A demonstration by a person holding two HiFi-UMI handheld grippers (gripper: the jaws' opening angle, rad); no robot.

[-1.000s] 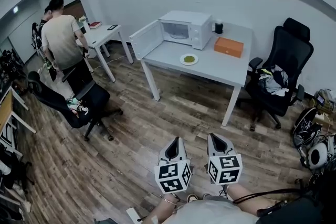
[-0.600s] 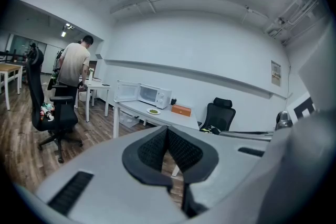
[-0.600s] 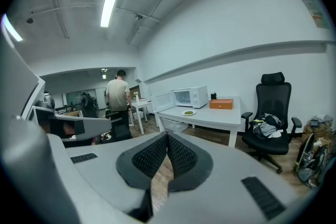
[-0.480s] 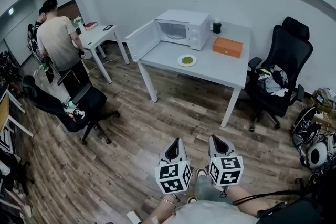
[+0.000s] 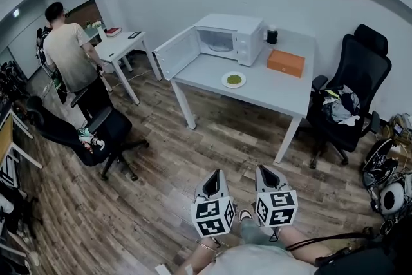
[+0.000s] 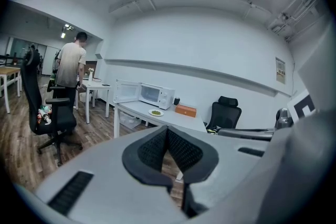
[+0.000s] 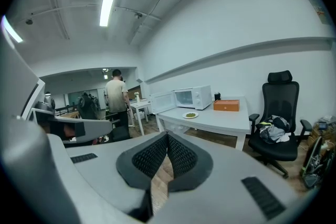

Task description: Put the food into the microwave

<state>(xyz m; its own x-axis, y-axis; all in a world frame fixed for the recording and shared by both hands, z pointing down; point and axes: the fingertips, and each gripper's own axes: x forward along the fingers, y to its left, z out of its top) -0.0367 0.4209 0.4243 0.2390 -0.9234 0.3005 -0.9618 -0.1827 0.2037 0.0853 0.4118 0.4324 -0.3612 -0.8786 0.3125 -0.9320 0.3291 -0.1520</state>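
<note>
— Only the view has swung since a moment ago, so the table sits a little further right. Has the dish stirred?

— No. The plate of food (image 5: 234, 79) lies where it did, on the left half of the tabletop (image 5: 270, 96), toward the front edge, just in front of the microwave (image 5: 232, 37).

— Is the oven ready for it?

— Yes, the microwave door (image 5: 177, 51) is swung wide, out past the left edge. An orange box (image 5: 286, 62) sits toward the back edge, with a dark cup (image 5: 272, 34) between it and the microwave.

— And the tools?

— Both are clenched on nothing. The left tongs (image 5: 214, 172) and right tongs (image 5: 265, 169) are held low over the floor, well apart from the table.

— How would that plate take a grip?

— I'd guess it's stiff and fairly light, with a smooth rim that may slip. I'd pinch the near rim firmly and keep it level, because the green food looks loose enough to slide off.
</note>
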